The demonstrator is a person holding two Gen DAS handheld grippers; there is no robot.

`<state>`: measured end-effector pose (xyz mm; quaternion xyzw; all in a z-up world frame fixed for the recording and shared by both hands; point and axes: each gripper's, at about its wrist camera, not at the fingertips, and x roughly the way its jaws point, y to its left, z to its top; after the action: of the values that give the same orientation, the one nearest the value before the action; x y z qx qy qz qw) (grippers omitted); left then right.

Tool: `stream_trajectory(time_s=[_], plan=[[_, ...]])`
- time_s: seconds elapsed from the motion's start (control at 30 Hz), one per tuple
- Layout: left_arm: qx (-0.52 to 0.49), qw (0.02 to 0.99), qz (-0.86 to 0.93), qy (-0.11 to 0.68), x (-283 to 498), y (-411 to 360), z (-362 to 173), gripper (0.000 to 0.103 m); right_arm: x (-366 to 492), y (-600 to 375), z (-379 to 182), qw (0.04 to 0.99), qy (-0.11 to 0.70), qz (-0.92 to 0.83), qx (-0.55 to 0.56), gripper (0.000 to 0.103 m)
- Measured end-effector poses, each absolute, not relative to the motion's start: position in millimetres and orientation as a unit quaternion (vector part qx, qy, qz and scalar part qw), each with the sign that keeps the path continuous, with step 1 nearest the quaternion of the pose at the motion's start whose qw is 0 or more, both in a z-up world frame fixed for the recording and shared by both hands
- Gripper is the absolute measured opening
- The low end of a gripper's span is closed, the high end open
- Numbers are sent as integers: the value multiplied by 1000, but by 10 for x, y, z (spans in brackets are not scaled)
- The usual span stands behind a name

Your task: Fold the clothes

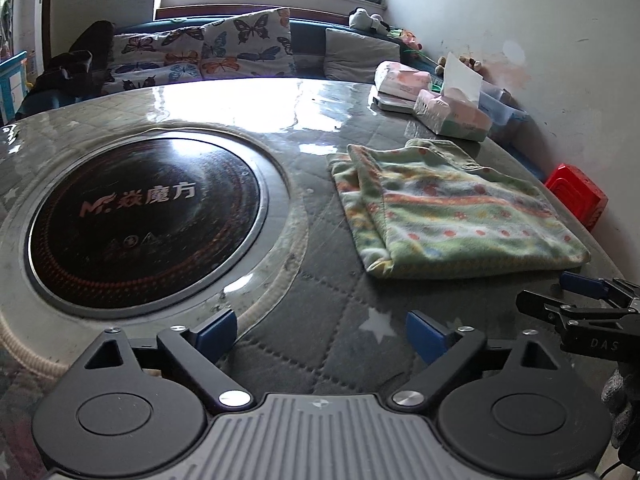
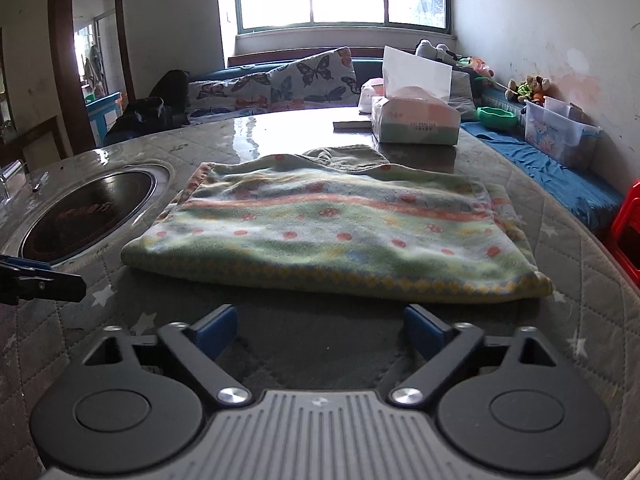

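The left claw (image 1: 320,334) stood wide, its blue pads (image 1: 216,334) well apart and holding nothing, low over the quilted surface (image 1: 320,300). In its view the folded cloth (image 1: 452,212) lay at about one o'clock, flat on the surface, green with orange stripes and dots, its folded layers showing along the left edge. The round black hob (image 1: 144,220) was set into the surface at about ten o'clock, apart from the cloth. The right claw (image 1: 580,300) showed at three o'clock, near the cloth's near corner but not touching it.

The right claw (image 2: 320,330) was also wide and held nothing, its pads (image 2: 424,330) apart and just short of the cloth (image 2: 332,228), which lay straight ahead at twelve o'clock. A darker green piece (image 2: 348,157) peeked from behind the cloth's far edge. Beyond it, at about one o'clock, stood a tissue box (image 2: 416,120) with a tissue (image 2: 416,76) pulled up. The hob (image 2: 92,210) sat at ten o'clock, and the tip of the left claw (image 2: 40,280) showed at nine o'clock, over the surface (image 2: 280,344).
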<state>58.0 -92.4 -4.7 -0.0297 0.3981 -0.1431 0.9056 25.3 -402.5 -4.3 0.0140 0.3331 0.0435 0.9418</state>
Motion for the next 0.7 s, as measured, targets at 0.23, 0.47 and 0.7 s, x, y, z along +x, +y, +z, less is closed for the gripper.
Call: stream_trajectory(time_s=[0.23,0.47,0.7], plan=[[-22,910,-130,394,482,-891,-52,103,229,-3968,-53,943,330,39,19,99],[-18,910,-127,394,423,-898,-74,103,227,-3918,-66,943,331,33,17,103],[-17,911,-122,394,380,-893,-87,103,226,-3888,-70,943,331,26,14,103]])
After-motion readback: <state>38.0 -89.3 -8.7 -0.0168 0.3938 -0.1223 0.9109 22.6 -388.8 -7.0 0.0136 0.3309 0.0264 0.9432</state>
